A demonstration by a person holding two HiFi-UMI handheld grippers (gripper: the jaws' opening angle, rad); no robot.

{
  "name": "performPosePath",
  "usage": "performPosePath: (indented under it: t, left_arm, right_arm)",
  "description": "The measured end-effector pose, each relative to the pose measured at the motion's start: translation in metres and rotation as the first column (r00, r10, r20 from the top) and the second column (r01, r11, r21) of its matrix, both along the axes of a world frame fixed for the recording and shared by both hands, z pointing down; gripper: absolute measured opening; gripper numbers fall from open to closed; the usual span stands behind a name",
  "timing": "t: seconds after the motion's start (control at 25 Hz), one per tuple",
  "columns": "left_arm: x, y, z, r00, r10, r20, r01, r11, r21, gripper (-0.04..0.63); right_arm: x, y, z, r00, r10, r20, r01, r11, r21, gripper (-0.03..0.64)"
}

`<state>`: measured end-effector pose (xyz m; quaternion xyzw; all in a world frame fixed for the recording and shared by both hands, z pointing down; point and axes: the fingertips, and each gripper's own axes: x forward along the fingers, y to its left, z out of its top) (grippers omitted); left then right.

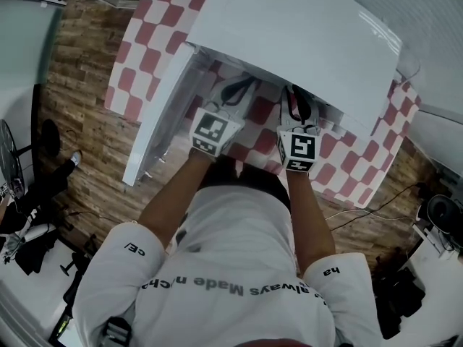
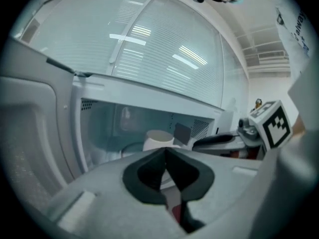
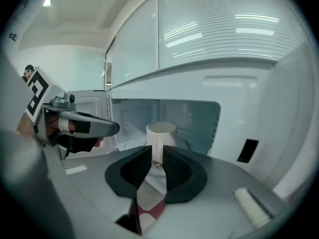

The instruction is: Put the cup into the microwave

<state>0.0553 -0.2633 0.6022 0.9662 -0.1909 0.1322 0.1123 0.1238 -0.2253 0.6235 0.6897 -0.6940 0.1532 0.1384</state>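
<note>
Microwave point(image 3: 199, 114) (door point(image 1: 155, 114) open) holds upright cup point(image 3: 161, 133), handle point(image 3: 157, 159) outward, pinched by right claw point(image 3: 157, 152); left claw point(image 2: 165, 154) pressed together.

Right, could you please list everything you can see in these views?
microwave: one, white, on the tablecloth
door: one, white, swung open at left
cup: one, white, inside the microwave
tablecloth: one, red-and-white checks, under the microwave
floor: brown wood planks
fan: one, black, far left
shirt: one, white, on the person
left gripper: grey, jaws shut, empty
right gripper: grey, jaws on the cup's handle
</note>
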Motion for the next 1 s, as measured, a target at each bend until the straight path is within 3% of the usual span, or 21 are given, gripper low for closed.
performPosePath:
  t: [0.36, 1.0]
  left_arm:
    - [-0.010, 0.025, -0.051, 1.000, 0.011, -0.025, -0.010, 1.000, 0.017, 0.005]
    - [-0.008, 0.057, -0.141, 0.996, 0.060, -0.064, -0.059, 0.998, 0.010, 0.003]
  right_arm:
    - [-0.009, 0.037, -0.045, 0.994, -0.107, -0.002, 0.107, 0.994, -0.020, 0.057]
    - [-0.021, 0.062, -0.166, 0.983, -0.186, -0.008, 0.186, 0.981, 0.058, 0.031]
